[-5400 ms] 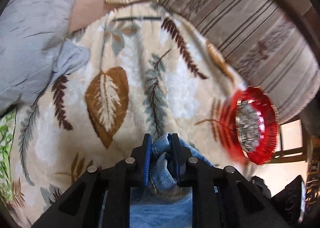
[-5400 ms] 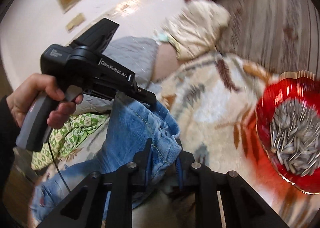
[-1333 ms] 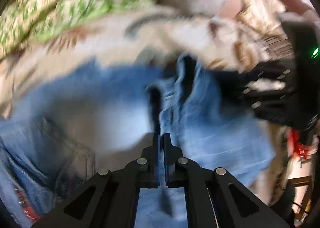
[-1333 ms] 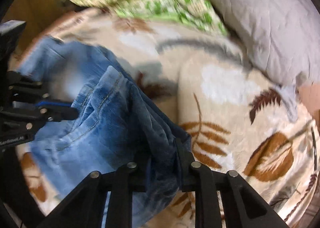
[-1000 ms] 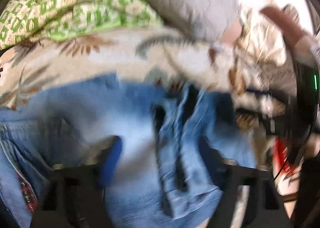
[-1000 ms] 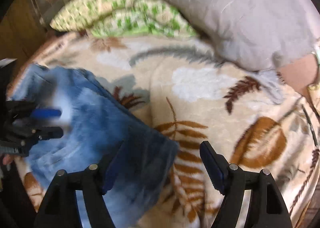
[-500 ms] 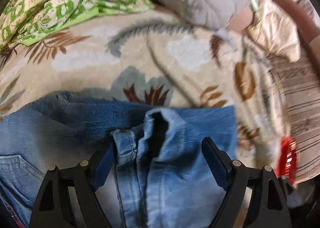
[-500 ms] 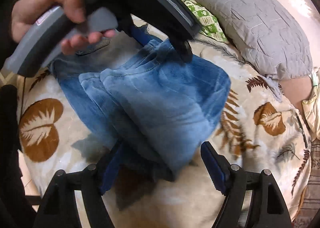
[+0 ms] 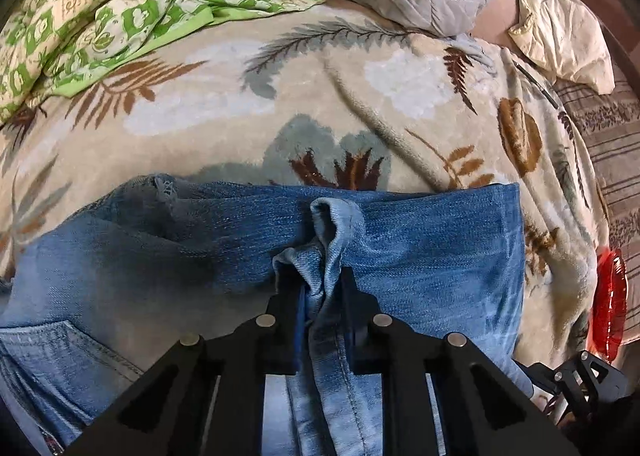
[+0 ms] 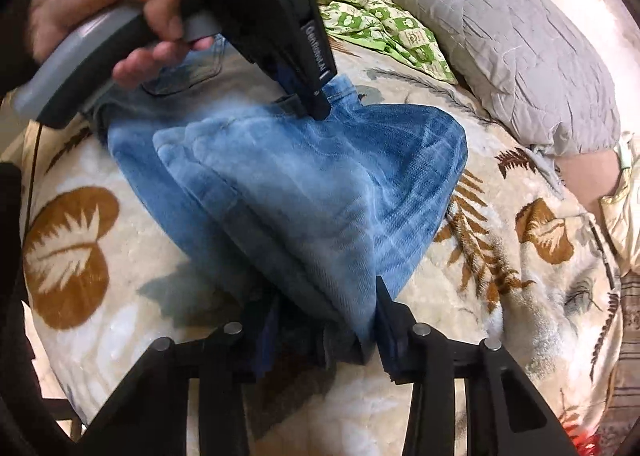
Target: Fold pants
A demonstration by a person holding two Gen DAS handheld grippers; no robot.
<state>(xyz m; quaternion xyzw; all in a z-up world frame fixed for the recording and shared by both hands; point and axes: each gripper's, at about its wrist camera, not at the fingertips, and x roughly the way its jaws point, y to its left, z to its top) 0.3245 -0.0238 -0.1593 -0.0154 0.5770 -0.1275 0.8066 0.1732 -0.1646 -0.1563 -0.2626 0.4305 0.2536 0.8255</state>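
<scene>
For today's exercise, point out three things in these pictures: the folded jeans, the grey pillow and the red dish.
jeans (image 10: 320,192): right wrist view, on the faded top layer of the fold.
grey pillow (image 10: 520,44): right wrist view, on its quilted middle.
red dish (image 9: 609,300): left wrist view, on its rim at the right edge.

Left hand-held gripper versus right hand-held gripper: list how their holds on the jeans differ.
The left hand-held gripper, jaws closing, pinches a thin bunched ridge of the jeans; the right hand-held gripper, also closing, stands wider around a thick stack of folded layers. The left bites mid-panel, the right at a folded corner. Both have denim between their pads, over the leaf-print blanket.
</scene>
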